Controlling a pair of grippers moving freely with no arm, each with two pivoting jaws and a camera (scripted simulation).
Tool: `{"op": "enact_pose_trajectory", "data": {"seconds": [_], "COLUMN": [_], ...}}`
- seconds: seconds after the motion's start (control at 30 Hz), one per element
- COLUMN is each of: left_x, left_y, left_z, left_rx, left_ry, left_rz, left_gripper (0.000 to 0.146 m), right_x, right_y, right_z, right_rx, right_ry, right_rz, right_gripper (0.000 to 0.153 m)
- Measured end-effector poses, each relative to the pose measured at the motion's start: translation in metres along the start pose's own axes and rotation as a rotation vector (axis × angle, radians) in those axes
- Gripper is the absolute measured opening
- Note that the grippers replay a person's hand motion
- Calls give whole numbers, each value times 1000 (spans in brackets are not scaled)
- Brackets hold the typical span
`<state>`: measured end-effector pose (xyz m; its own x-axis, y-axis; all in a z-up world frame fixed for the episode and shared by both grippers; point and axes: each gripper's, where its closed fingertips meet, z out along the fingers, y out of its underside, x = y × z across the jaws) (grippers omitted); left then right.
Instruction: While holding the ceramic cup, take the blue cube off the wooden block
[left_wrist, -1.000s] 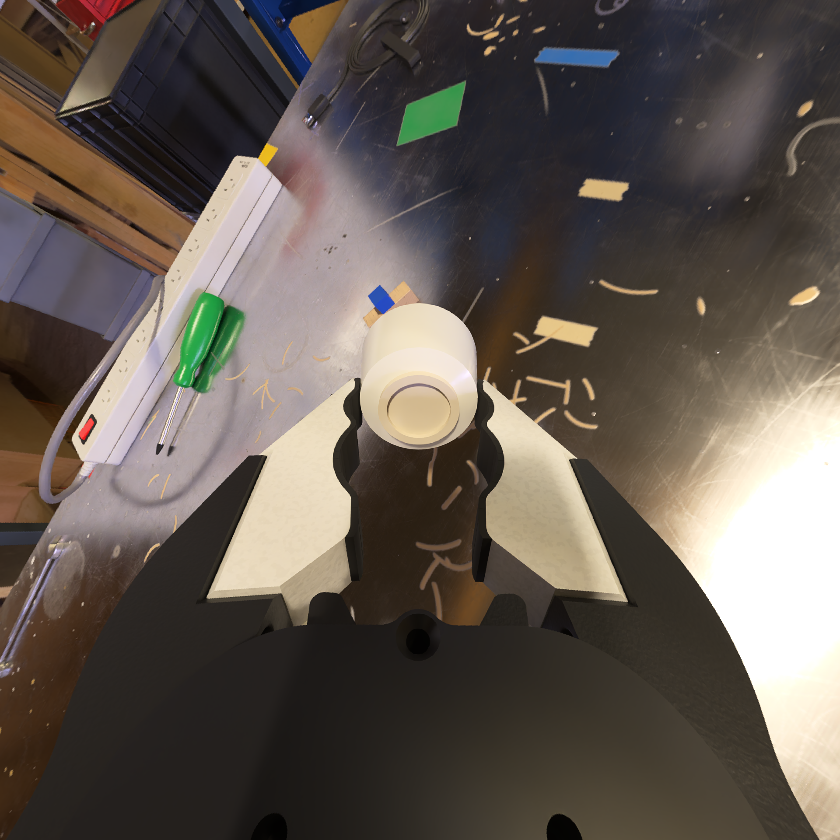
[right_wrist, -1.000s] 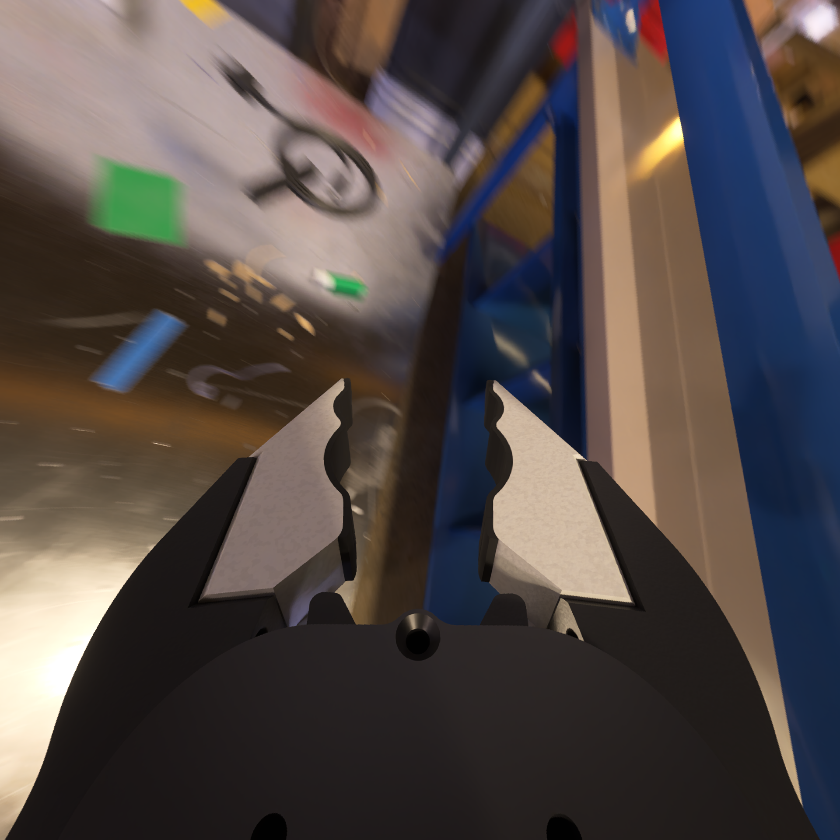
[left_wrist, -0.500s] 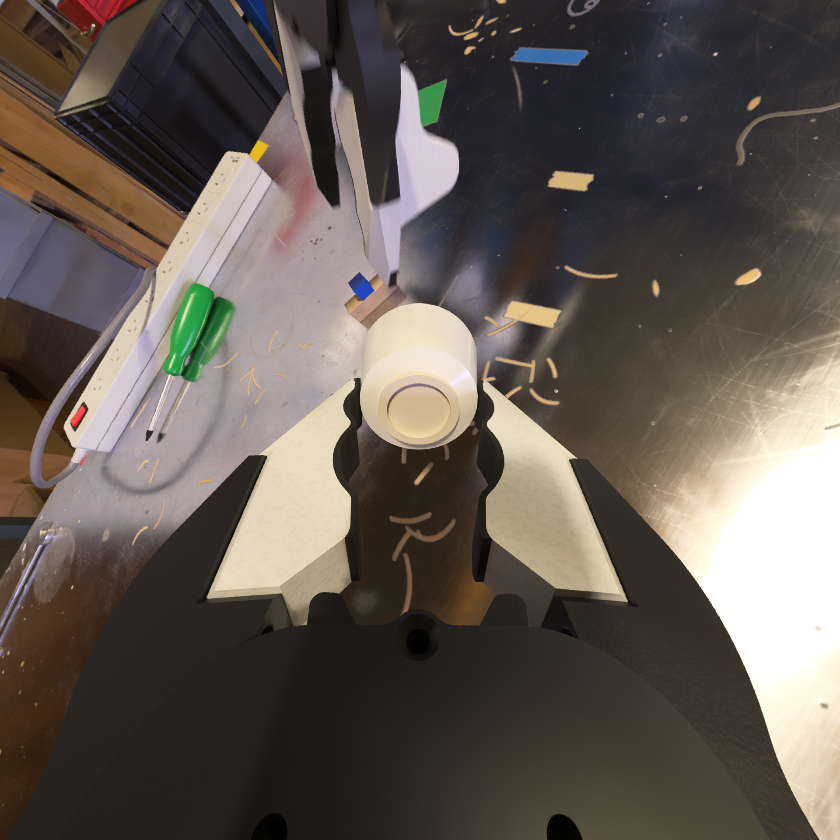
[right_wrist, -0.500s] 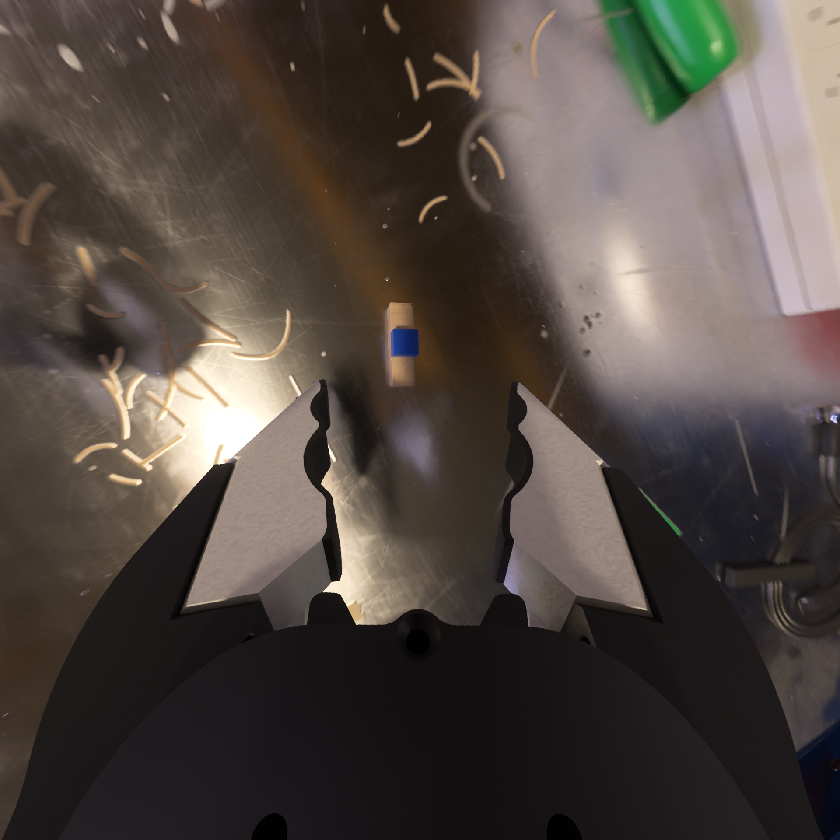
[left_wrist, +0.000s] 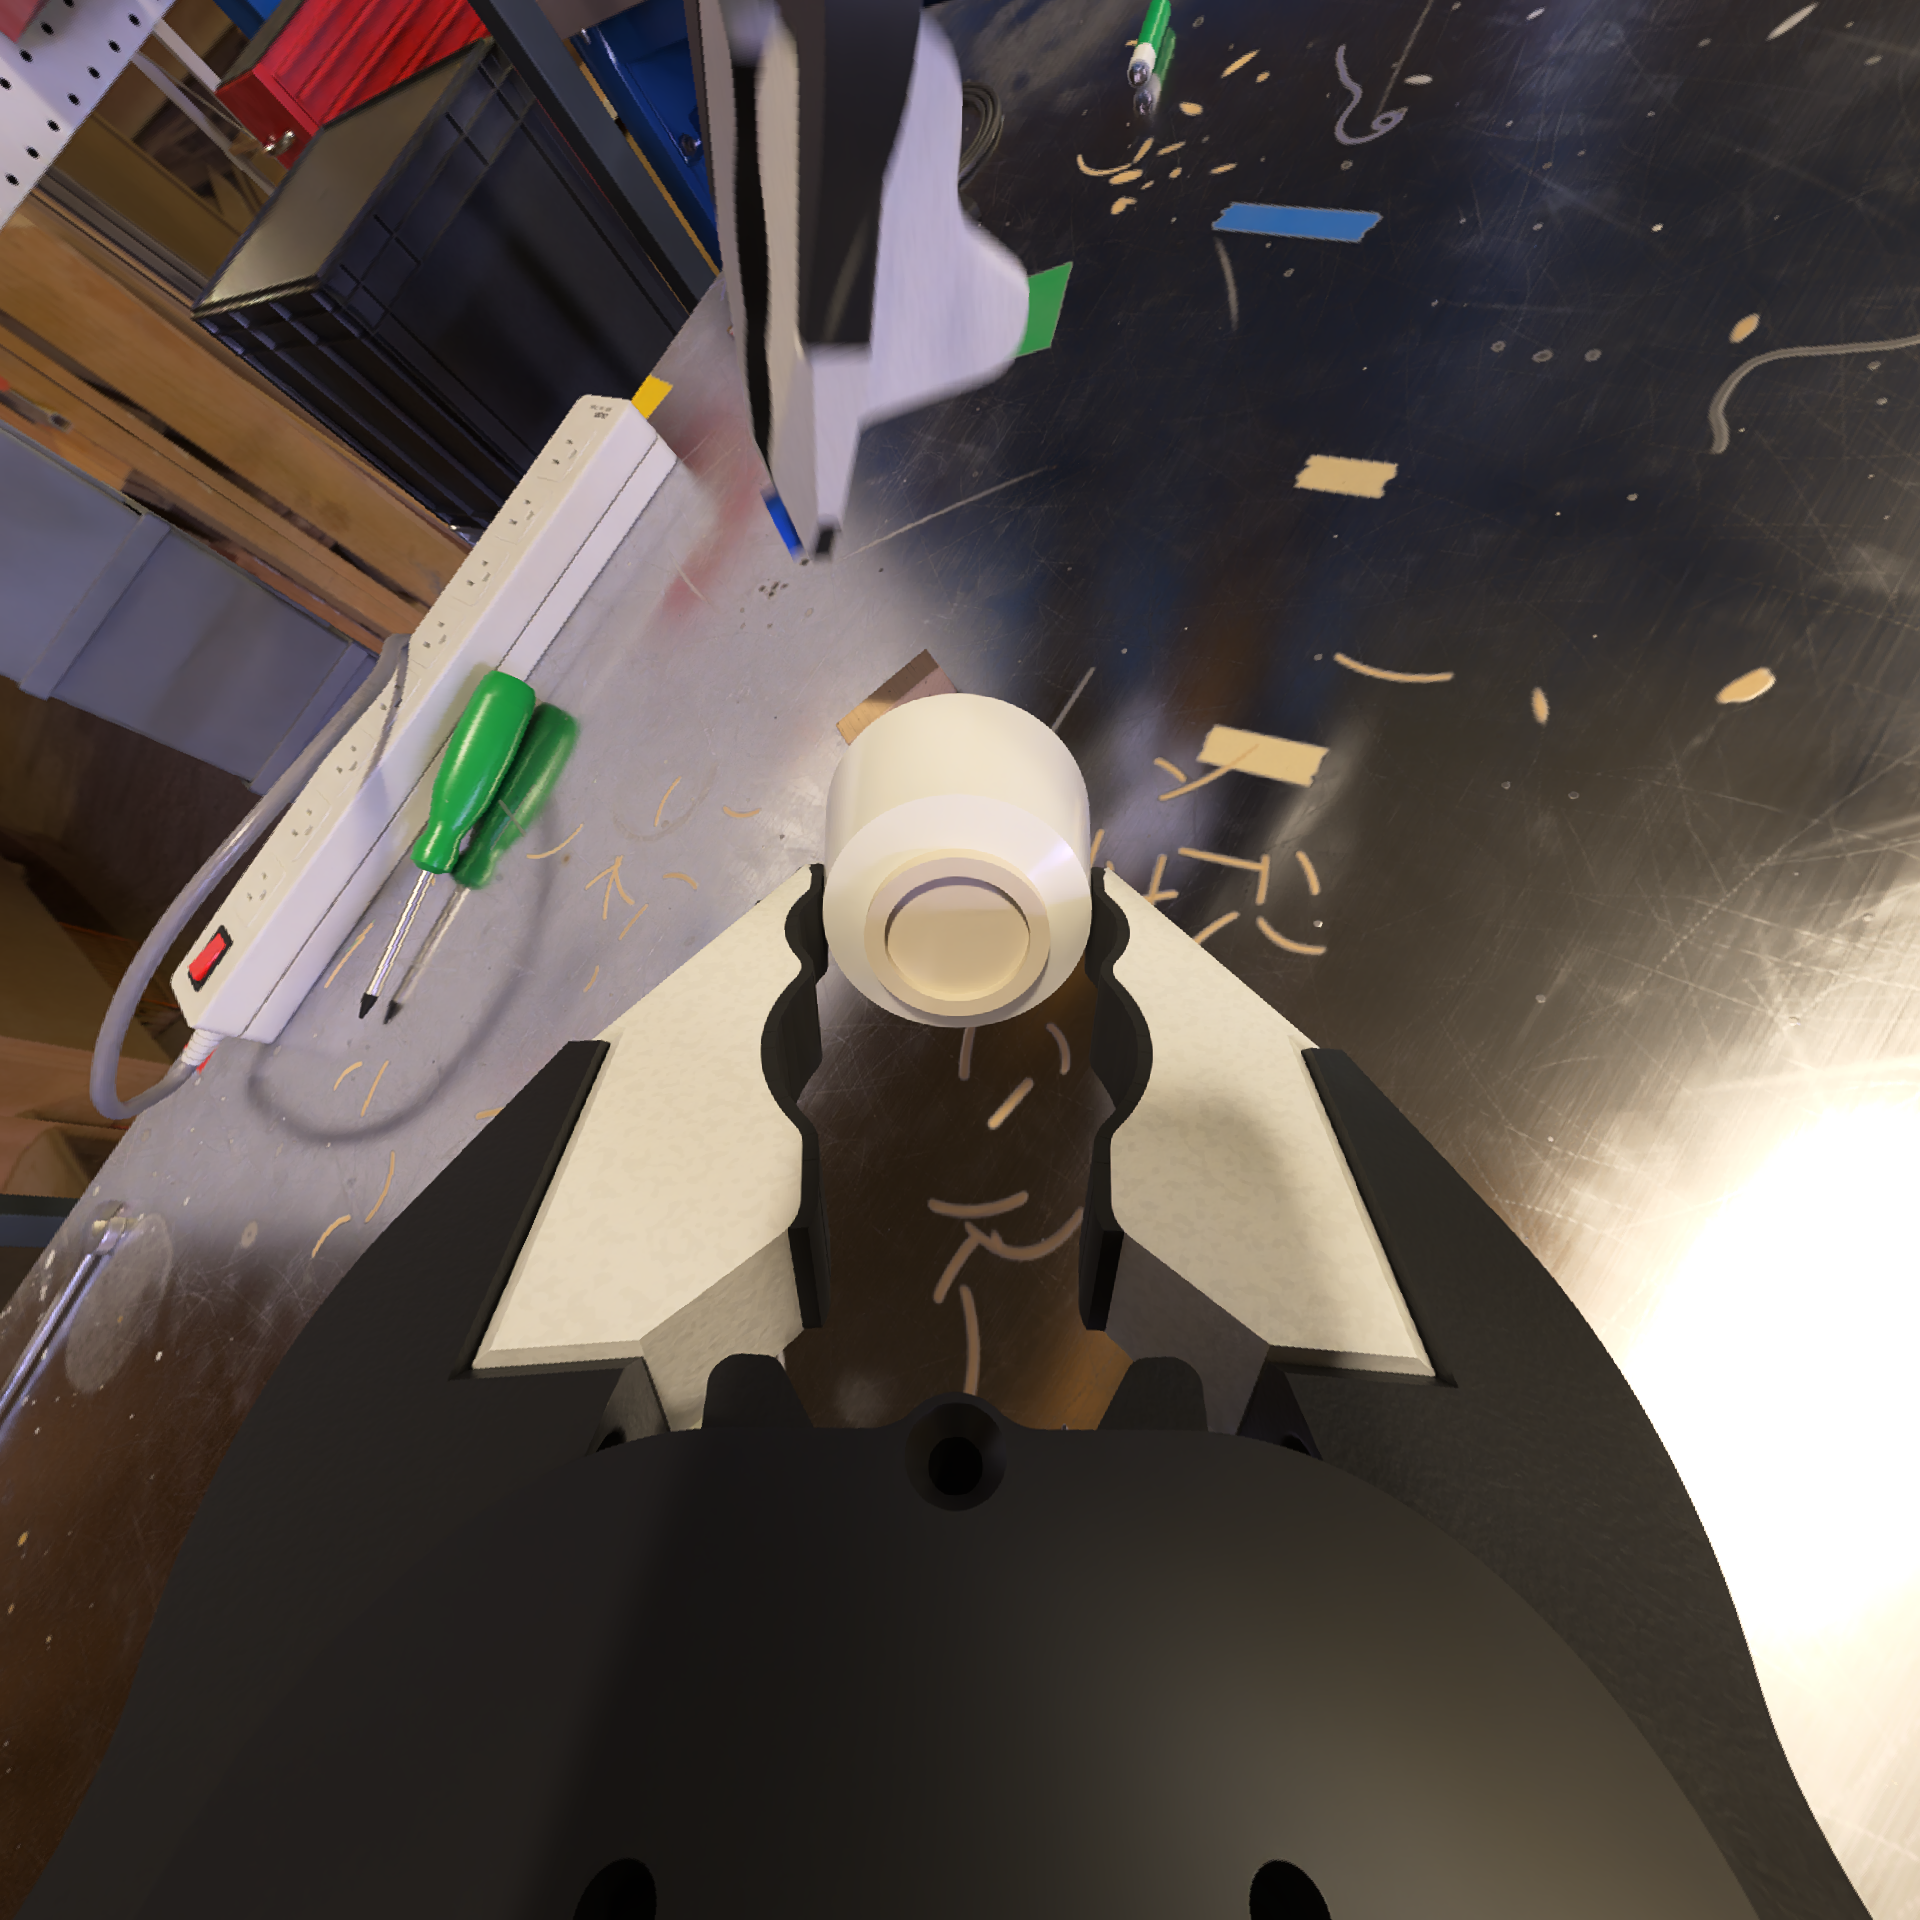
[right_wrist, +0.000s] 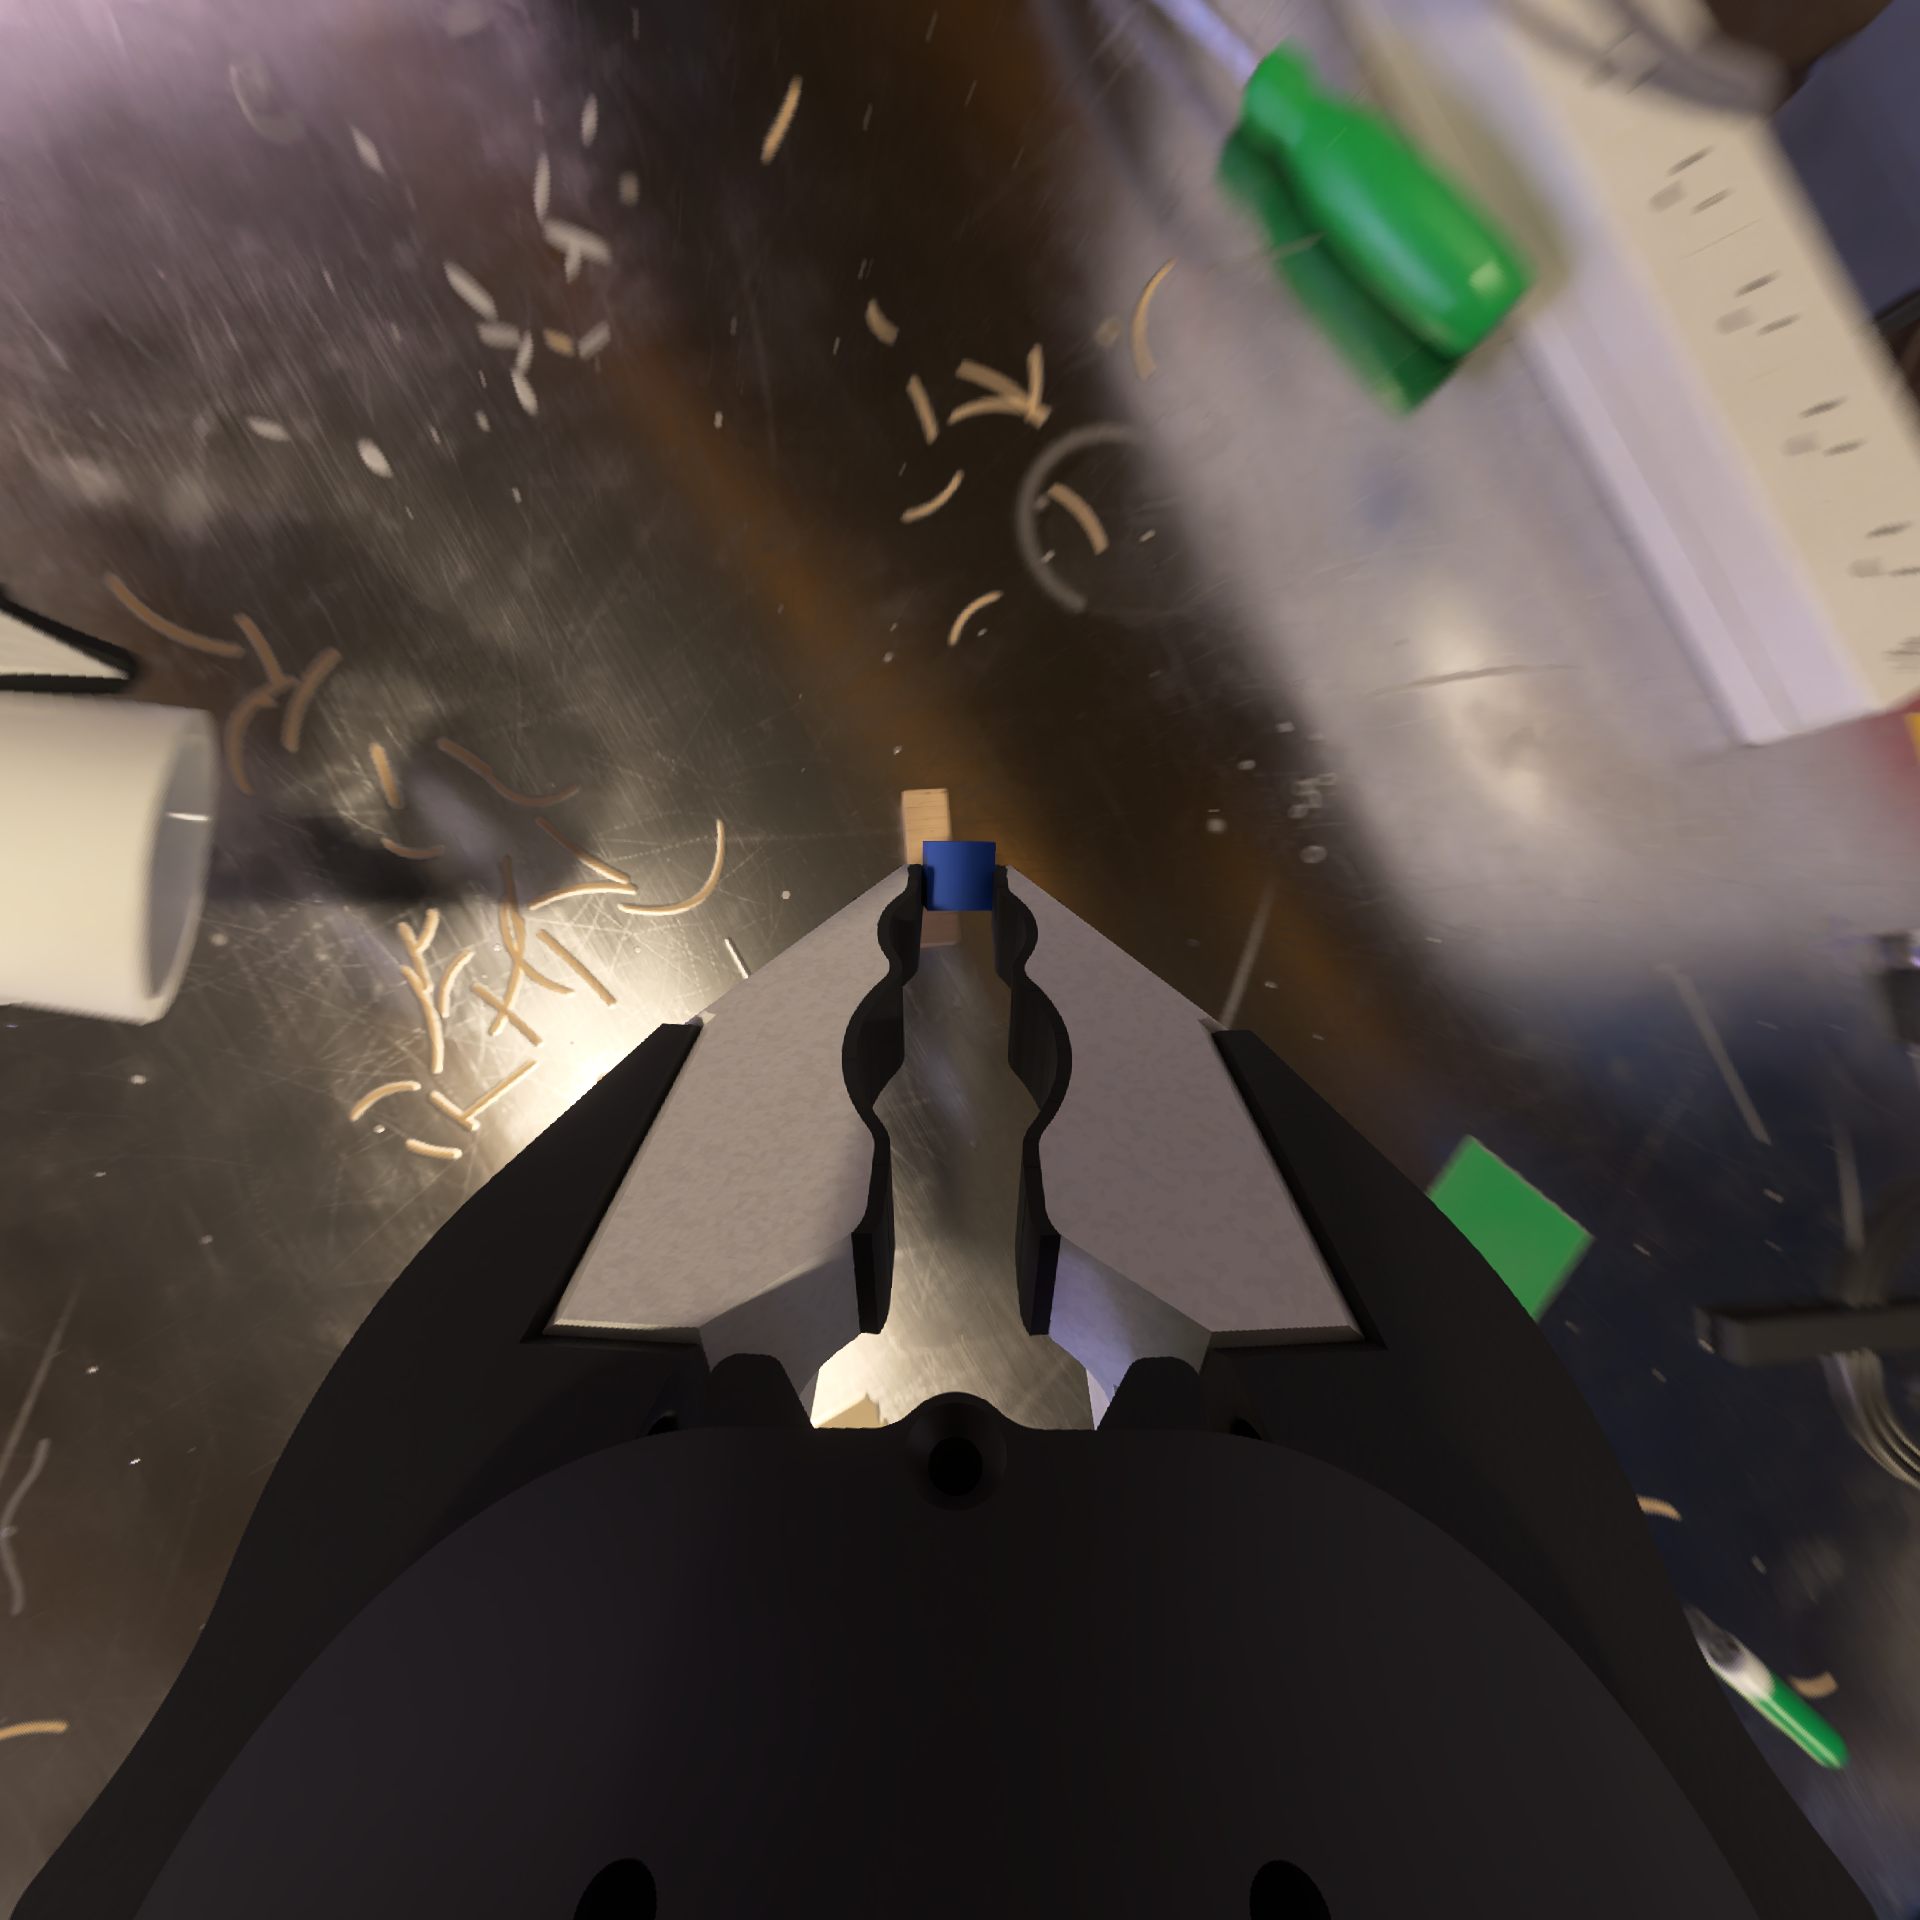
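Note:
My left gripper (left_wrist: 956, 899) is shut on the white ceramic cup (left_wrist: 956, 831) and holds it on its side above the metal bench, base towards the camera. The wooden block (left_wrist: 896, 688) lies on the bench just behind the cup. My right gripper (right_wrist: 958, 885) is shut on the small blue cube (right_wrist: 958, 873) at its fingertips. The block (right_wrist: 925, 816) shows behind the cube, lower down. In the left wrist view the right gripper (left_wrist: 802, 535) hangs from above with the cube (left_wrist: 781, 517) at its tip, clear of the block. The cup (right_wrist: 94, 852) shows at the left edge.
A white power strip (left_wrist: 416, 707) and two green screwdrivers (left_wrist: 483, 769) lie along the bench's left edge. A black crate (left_wrist: 416, 239) stands beyond it. Green tape (right_wrist: 1507, 1226), blue tape (left_wrist: 1294, 220) and wood shavings (right_wrist: 499, 966) lie scattered on the bench.
My right gripper swung in over the block, shut on the blue cube and raised it off the block. My left gripper kept hold of the cup and barely moved.

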<state>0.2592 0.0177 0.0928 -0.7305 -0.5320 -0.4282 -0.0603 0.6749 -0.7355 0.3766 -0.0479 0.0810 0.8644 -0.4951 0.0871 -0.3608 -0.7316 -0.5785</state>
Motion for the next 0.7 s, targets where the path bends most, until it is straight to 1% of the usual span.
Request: {"op": "enact_pose_trajectory", "data": {"seconds": [0.1,0.2,0.37,0.47,0.57,0.7], "left_x": [1,3,6,9,12,16], "left_y": [-2,-3,-6,-4,-4,-2], "left_z": [1,2,3,4,6,10], "left_rx": [6,10,19,10,4,-6], "left_ry": [-1,-5,-5,0,6,16], "left_rz": [-2,2,0,2,7,11], "left_gripper": [50,50,50,50,50,50], "right_x": [12,26,57,76,95,115], "right_y": [-13,-20,-17,-4,18,56], "right_z": [-48,-100,-186,-234,-276,-316], "right_rx": [101,168,258,292,298,304], "right_ry": [52,125,279,373,485,579], "right_rz": [23,35,57,76,106,180], "right_gripper": [12,13,13,12,12,12]}}
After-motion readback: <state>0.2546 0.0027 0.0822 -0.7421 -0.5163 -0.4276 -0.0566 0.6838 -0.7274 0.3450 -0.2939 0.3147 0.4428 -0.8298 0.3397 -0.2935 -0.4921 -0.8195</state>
